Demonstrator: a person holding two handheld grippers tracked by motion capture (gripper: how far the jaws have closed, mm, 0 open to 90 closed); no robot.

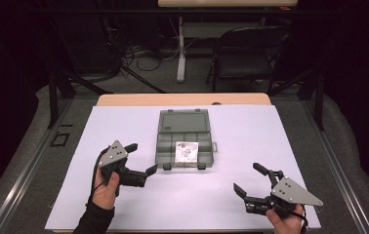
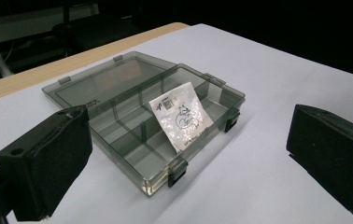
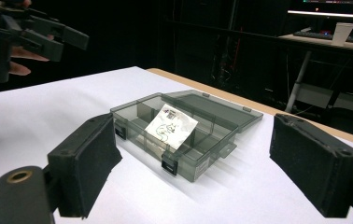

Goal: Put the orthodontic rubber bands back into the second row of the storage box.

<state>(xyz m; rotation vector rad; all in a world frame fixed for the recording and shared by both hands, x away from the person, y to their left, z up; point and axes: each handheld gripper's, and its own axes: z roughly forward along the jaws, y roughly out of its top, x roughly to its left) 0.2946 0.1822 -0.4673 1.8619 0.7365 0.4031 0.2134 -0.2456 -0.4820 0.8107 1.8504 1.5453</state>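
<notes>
Seemingly the work is at its approach stage, with nothing yet grasped. From the high view, a grey compartment box (image 1: 182, 140) lies open at the middle of the white-covered table (image 1: 124, 204), its lid flat toward twelve o'clock, and a small white packet (image 1: 187, 151) rests in the front row of compartments; the left gripper (image 1: 141, 158) hovers at about eight o'clock from the box with its jaws spread and empty, and the right gripper (image 1: 248, 178) sits at about four o'clock, well apart, likewise spread and empty. Through the left gripper view, the packet (image 2: 181, 116) leans tilted against a divider, between the wide-apart jaws and farther off. Through the right gripper view, the same packet (image 3: 171, 125) stands propped in the box (image 3: 202, 140), latches facing the camera. Next, I judge, one gripper must reach in and pinch the packet's raised edge without nudging the box.
</notes>
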